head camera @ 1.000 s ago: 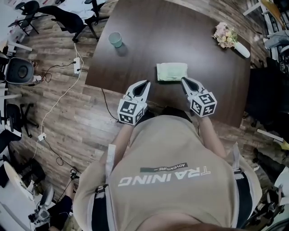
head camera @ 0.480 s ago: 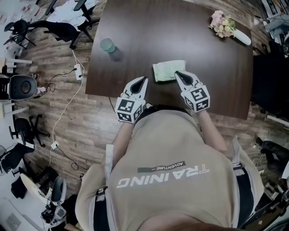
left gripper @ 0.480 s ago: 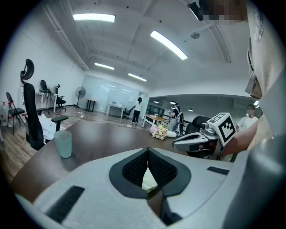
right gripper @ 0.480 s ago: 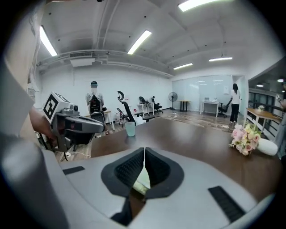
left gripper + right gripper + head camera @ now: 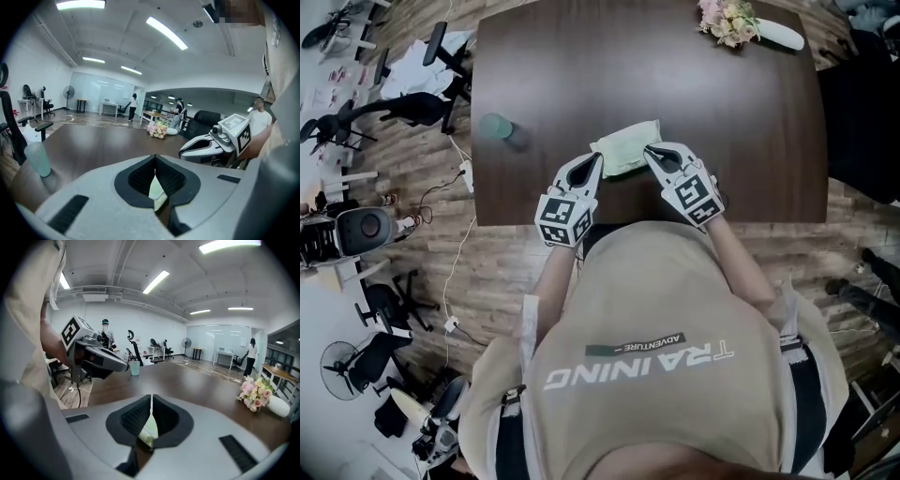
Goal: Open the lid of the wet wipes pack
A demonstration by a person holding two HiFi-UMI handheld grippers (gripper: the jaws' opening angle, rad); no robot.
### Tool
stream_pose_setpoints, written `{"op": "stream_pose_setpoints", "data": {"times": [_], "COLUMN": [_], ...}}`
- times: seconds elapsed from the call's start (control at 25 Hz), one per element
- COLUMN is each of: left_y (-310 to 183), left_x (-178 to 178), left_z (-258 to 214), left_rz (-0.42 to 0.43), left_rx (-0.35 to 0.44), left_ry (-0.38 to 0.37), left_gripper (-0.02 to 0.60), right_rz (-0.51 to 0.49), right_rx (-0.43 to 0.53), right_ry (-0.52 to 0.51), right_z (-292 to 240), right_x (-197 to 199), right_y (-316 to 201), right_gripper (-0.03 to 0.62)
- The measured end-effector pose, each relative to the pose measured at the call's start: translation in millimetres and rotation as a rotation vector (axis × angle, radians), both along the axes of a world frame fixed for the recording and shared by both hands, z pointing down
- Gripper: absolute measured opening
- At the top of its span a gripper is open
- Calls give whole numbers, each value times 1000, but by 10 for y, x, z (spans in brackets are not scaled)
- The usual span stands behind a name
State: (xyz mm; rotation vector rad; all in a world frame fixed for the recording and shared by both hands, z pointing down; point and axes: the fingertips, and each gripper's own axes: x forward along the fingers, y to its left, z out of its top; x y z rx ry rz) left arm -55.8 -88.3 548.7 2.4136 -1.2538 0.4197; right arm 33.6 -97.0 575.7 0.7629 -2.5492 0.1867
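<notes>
The wet wipes pack (image 5: 626, 145) is pale green and lies flat near the front edge of the dark table (image 5: 741, 122). My left gripper (image 5: 597, 161) has its tips at the pack's near left corner, jaws shut with nothing between them. My right gripper (image 5: 650, 150) is at the pack's near right edge, also shut and empty. In the left gripper view the pack (image 5: 157, 193) shows just past the closed tips of the left gripper (image 5: 155, 161), with the right gripper (image 5: 206, 143) beside it. The right gripper view shows the pack (image 5: 149, 431) under the closed tips of the right gripper (image 5: 151, 399).
A pale green cup (image 5: 495, 127) stands at the table's left edge. A bunch of flowers (image 5: 724, 21) with a white vase lies at the far right. Office chairs, cables and a fan crowd the wooden floor on the left.
Both grippers have moved forward over the table edge to the pack, the left one further. They now flank its near corners instead of hanging short of it.
</notes>
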Motion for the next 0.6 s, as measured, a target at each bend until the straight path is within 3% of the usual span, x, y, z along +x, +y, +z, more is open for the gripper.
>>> {"op": "stream_pose_setpoints", "data": {"times": [0.28,0.6], "left_y": [-101,18], "left_x": [284,190], "left_z": [246,720], "left_rz": [24,-1], "left_rx": [-84,-199], "left_ry": [1,-28], "left_gripper": [9,9], "right_rz": [-50,-188], "right_rx": [19,-2], "right_ry": [34,110], "right_z": [117,228], "right_x": [133,-115], "right_y": [-44,94], "right_gripper": [17,18]}}
